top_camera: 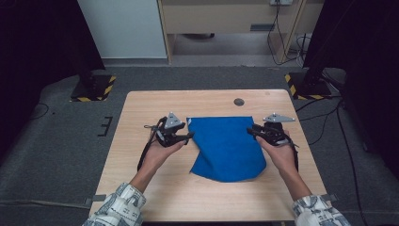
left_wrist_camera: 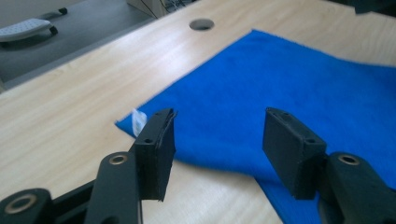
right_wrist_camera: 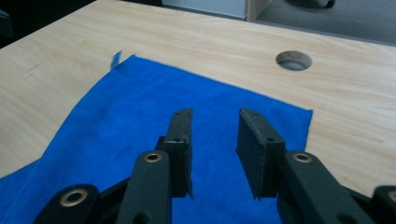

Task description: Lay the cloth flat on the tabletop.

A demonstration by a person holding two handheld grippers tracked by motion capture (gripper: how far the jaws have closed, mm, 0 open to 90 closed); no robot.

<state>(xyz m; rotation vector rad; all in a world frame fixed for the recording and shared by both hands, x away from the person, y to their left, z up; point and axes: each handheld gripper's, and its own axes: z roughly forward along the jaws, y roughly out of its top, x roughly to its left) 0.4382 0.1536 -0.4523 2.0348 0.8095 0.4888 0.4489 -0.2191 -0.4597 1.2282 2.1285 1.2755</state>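
A: Jaws of left gripper [top_camera: 188, 137] and right gripper [top_camera: 251, 130]: parted, nothing pinched.
B: Position of blue cloth [top_camera: 227, 147]?
A: Table [top_camera: 141, 117] centre, between grippers; far corners at 10 and 2 o'clock. Ungrasped; folding apparently remains.

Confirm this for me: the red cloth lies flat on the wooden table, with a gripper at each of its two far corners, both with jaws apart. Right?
Not quite: the cloth is blue, not red, as the high view shows. The rest holds: it lies on the wooden table, with the left gripper and right gripper at its far corners, jaws apart.
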